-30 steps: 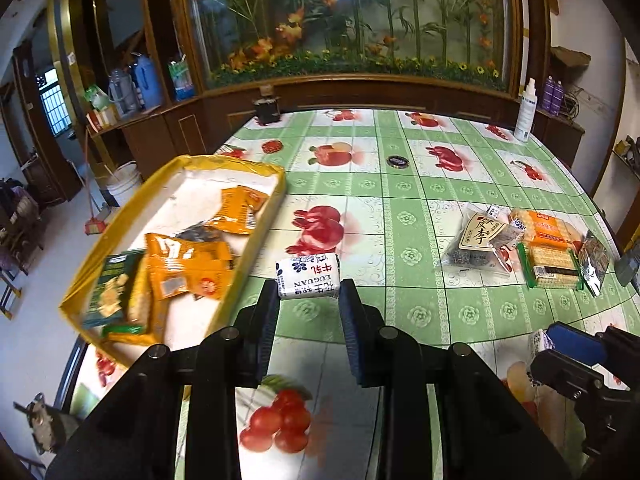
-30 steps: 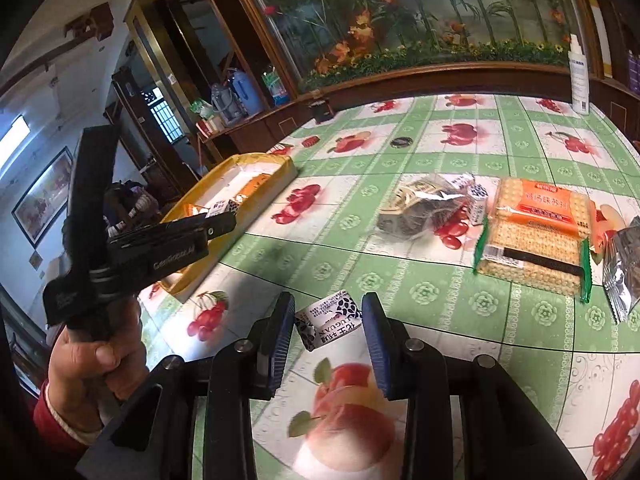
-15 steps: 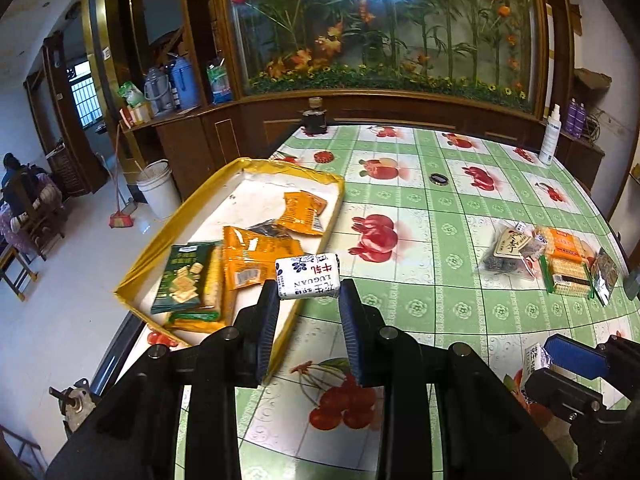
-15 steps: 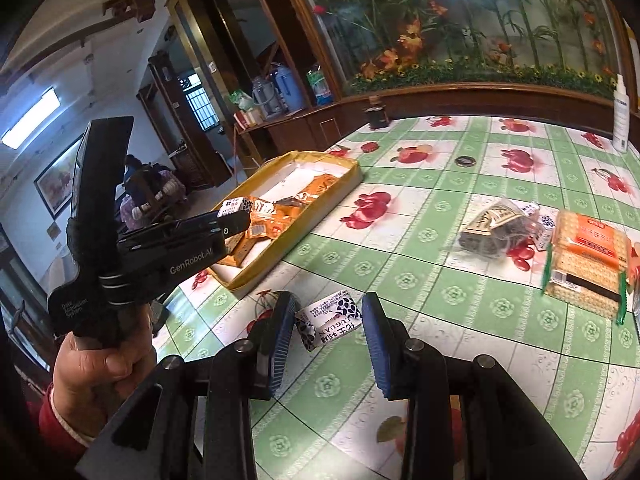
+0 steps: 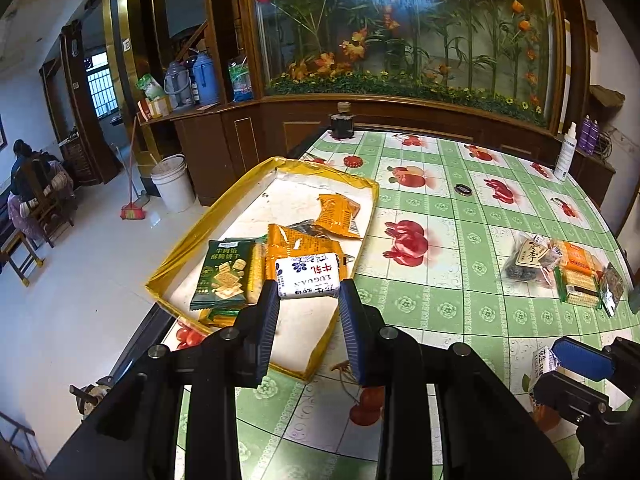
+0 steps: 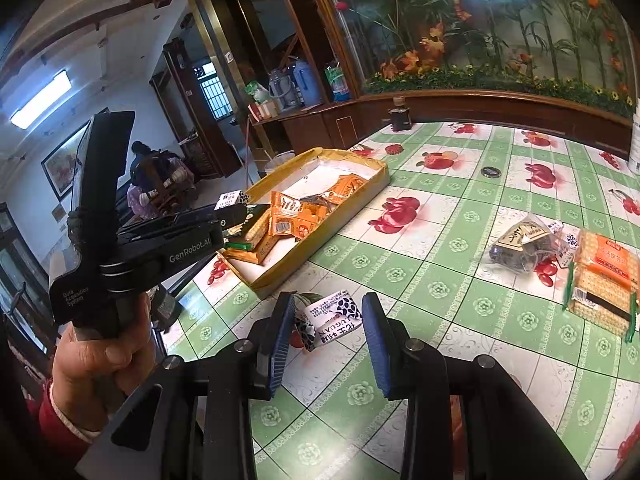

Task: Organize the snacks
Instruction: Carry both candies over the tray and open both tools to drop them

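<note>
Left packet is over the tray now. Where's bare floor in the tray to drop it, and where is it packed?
Bare white floor: the far end of the tray beyond the orange packets, and the near end below the held packet, beside the near yellow wall. Crowded: the middle and left, where the green cracker pack and orange packets overlap.

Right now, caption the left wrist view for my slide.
Left gripper holds a white snack packet over the yellow tray.
</note>
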The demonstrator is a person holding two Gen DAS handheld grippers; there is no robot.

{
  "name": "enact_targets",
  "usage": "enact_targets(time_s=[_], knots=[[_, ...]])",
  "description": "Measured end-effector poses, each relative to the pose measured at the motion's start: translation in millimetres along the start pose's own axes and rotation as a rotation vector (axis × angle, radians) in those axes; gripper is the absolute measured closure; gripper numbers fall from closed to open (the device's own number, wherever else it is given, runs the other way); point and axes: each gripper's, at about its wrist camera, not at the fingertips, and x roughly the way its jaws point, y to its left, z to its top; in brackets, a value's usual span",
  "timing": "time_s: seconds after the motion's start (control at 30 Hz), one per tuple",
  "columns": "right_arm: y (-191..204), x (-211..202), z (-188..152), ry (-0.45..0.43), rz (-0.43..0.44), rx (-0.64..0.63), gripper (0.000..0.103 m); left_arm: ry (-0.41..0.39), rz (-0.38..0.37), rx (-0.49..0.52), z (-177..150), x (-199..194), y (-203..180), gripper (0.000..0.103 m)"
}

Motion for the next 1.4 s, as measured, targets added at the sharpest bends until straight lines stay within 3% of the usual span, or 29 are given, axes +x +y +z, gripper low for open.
enact_targets(time_s=[0.87,1.4], knots=[[36.4,53.4,53.3,-0.005,0.071,-0.102,0.068,0.063,0.050,-0.054,-4.7,28.7,41.2,0.075],[37.9,115.0,83.7,0.039,0.121,-0.106,0.068,0.107,0.073,-0.067,-3.7,53.5,56.1,0.075]])
